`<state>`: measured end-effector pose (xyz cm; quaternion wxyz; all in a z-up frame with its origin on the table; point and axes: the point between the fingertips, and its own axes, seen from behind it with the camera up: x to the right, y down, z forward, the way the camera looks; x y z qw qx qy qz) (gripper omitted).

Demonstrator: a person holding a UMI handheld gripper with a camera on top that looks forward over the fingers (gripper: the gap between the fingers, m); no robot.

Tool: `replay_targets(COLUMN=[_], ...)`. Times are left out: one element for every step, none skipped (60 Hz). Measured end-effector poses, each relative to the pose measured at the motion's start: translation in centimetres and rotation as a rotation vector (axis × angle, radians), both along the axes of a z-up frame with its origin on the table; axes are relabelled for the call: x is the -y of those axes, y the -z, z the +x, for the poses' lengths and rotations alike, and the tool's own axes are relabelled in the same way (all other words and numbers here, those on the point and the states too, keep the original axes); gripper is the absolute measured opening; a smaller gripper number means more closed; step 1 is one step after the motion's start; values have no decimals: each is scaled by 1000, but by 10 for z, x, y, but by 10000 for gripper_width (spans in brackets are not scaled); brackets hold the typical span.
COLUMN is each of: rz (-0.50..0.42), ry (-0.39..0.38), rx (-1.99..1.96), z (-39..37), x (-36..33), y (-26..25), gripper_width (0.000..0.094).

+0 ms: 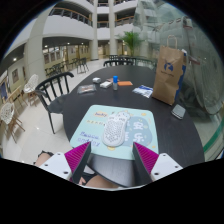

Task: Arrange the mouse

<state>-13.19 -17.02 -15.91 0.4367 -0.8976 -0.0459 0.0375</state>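
Note:
A white mouse [113, 130] lies on a light blue-green mouse mat [112, 127] near the front edge of a dark round table [100, 103]. My gripper [112, 157] hangs just in front of the mat, its fingers spread wide with nothing between them. The pink pads [79, 156] stand to either side of the mat's near edge, and the mouse sits just ahead of the fingers, apart from them.
A brown paper bag [169, 75] stands on the table's right side. Papers [142, 91], a small orange item [115, 84] and a dark object [178, 111] lie on the table. Chairs [55, 84] stand at the left and far side. A cardboard box [50, 160] sits below.

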Motion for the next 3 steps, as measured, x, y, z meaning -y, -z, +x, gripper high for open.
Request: replay_targets(rz=[5, 8, 10], ry=[-3, -4, -2], rx=[-6, -11, -15], z=[1, 3, 5], x=[5, 10, 15], y=[-1, -1, 1], gripper_width=[855, 854, 854])
